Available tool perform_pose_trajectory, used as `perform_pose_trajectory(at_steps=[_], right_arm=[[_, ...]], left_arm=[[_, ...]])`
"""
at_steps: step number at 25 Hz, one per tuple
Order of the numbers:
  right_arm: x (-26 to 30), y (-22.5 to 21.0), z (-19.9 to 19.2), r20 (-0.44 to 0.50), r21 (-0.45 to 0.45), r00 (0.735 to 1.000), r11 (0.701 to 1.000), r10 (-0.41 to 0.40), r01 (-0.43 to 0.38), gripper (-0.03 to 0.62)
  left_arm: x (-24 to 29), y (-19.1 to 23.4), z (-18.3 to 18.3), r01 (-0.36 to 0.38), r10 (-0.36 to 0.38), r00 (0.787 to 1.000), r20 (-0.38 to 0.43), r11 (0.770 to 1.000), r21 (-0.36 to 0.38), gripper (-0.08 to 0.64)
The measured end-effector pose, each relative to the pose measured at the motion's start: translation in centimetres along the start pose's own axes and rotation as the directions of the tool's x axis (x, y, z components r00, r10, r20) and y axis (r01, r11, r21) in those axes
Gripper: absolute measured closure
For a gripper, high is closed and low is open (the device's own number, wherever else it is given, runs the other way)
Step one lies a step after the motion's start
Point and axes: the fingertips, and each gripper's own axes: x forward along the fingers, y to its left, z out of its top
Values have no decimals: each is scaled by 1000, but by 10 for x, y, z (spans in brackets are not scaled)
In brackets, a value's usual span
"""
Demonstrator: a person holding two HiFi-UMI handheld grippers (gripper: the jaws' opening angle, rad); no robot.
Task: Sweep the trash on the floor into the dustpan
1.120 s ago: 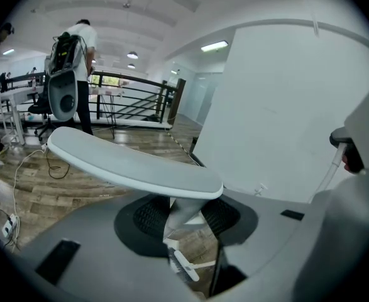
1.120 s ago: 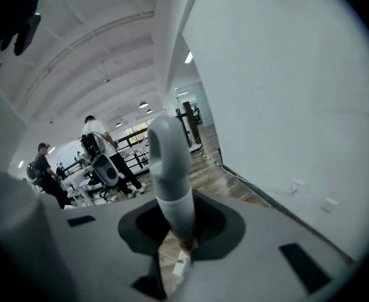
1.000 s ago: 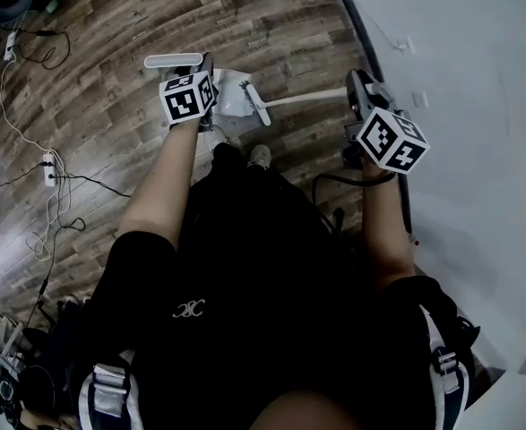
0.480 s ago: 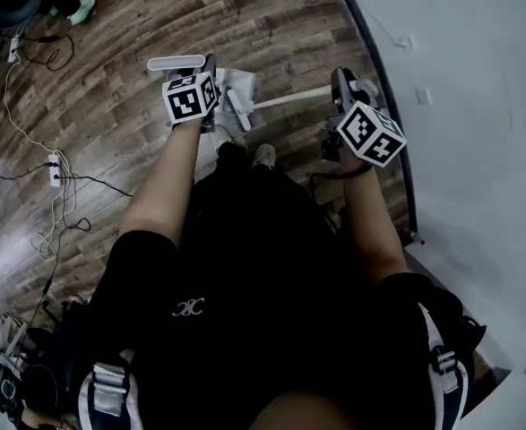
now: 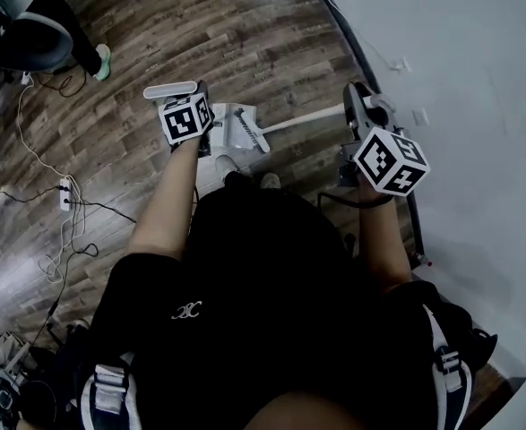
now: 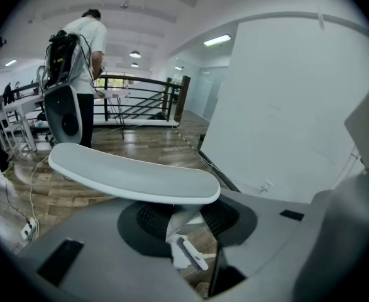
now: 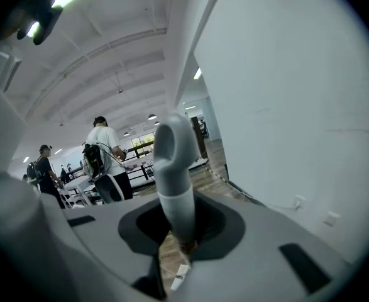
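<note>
A white dustpan (image 5: 229, 125) rests on the wood floor in front of my feet. Its upright stem ends in a flat white grip (image 6: 134, 175), and my left gripper (image 5: 202, 113) is shut on the stem (image 6: 183, 219) just under that grip. The white broom head (image 5: 251, 129) lies over the pan, bristles (image 6: 189, 255) visible between the left jaws. The broom's long pale handle (image 5: 303, 117) slants to the right into my right gripper (image 5: 357, 119), which is shut on it below its loop end (image 7: 173, 153). I cannot make out any trash.
A white wall (image 5: 460, 52) with a dark baseboard strip runs along the right. A power strip (image 5: 64, 193) and loose cables lie on the floor at left. Another person (image 6: 83, 49) stands farther off by a black railing (image 6: 140, 99). My shoe (image 5: 270, 181) is just behind the pan.
The right gripper swung left with the broom handle, then back out to the right. The broom head shifted across the dustpan. The left gripper stayed on the dustpan stem.
</note>
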Motion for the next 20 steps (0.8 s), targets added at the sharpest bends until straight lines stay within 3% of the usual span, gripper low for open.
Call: perform_pose_trajectory(at_steps=[5,9,14,20], right_arm=[[-28,-22,40,76,-20,996,999,-49,51,520],[-44,-38,59,141,-32,987,996,-76,81,520],[-42,-50,80,194,-55,977,993,-91,103,520],[-41,-55,81,212,-74,972,990,-101,119,522]], left_arm=[[-31,-14,40,-30,28,998,60,999,40,437],[-73,-42,81,7,-30,985,171,991,136,443],[-133,-82,138,44,-131,938,320,963,264,453],[-172,-112,170,69,-211,893,397,937,342,457]])
